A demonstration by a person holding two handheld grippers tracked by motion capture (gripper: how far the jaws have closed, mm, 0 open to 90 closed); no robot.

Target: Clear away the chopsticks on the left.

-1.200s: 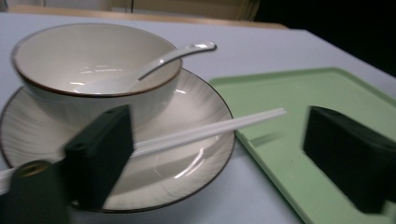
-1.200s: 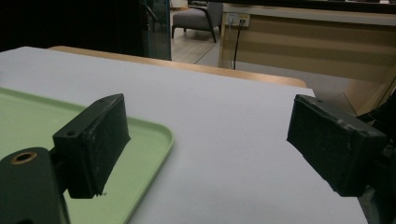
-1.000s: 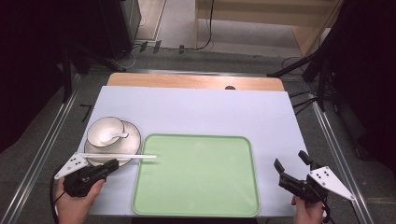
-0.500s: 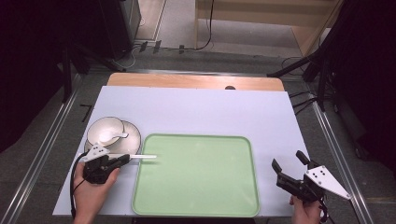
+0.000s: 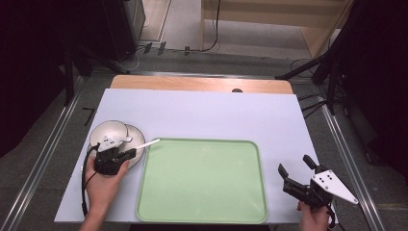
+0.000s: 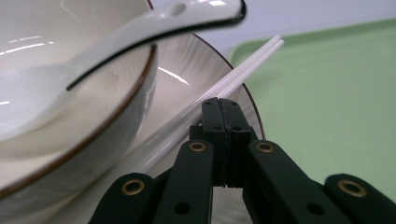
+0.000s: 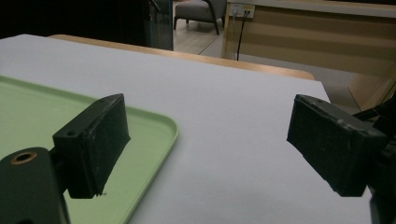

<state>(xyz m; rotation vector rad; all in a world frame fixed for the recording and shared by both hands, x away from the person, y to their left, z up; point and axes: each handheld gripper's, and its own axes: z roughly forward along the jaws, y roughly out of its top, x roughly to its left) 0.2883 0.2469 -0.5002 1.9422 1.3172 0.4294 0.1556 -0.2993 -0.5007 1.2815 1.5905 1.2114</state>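
- White tabletop (image 5: 211, 115) on a wooden table, flanked by metal rails over a grey floor
- Green tray (image 5: 202, 180), empty, lying at the near middle of the tabletop; its rounded corner appears in the right gripper view (image 7: 159, 128)
- Plate (image 5: 137, 147) at the tray's left edge, bearing a brown-rimmed bowl (image 5: 108, 134); a white spoon (image 6: 140, 35) rests across the bowl
- Right gripper (image 5: 298, 175) near the tray's right corner, jaws spread wide with nothing between them, hovering over bare tabletop
- Left gripper (image 5: 130, 154) over the plate, jaws pressed together; whether they pinch the chopsticks cannot be told
- White chopsticks (image 5: 148, 143), a pair lying on the plate, running past the jaw tips with their far ends reaching the tray's edge (image 6: 254, 58)
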